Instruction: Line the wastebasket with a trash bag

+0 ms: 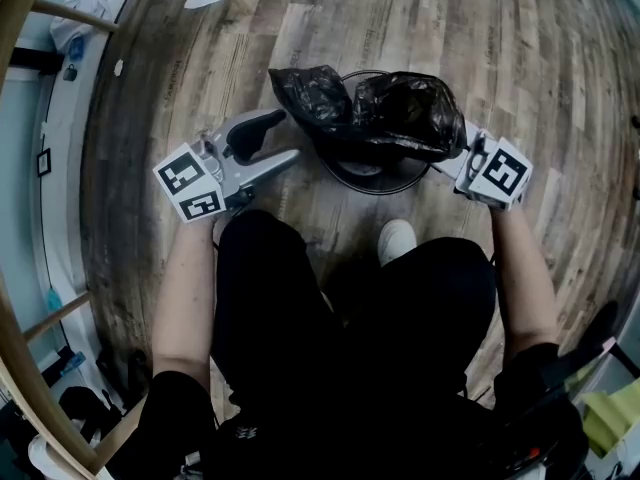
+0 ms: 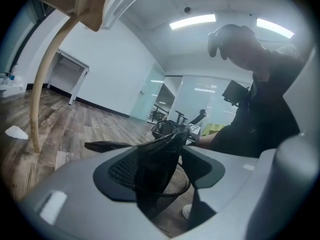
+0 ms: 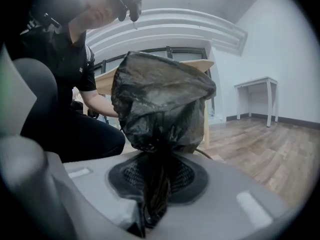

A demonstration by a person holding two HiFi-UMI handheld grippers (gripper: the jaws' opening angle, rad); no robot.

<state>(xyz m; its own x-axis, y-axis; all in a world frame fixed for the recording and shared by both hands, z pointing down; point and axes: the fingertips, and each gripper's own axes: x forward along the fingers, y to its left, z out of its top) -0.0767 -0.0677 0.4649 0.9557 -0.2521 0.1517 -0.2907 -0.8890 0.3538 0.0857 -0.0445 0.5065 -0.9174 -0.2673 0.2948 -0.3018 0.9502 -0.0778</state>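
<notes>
1. While the wastebasket [image 1: 372, 190] stands on the near floor [image 1: 480, 38], the trash bag [image 1: 395, 108] sits bunched on its rim.
2. Bag: likely light, limp, slippery; grip the hem.
3. Right tongs [image 1: 455, 156] pinch its right edge; left tongs [image 1: 283, 136] gape, holding nothing.

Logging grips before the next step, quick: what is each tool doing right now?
Left tool: open, gripping nothing.
Right tool: closed on a bunched part of the trash bag.
</notes>
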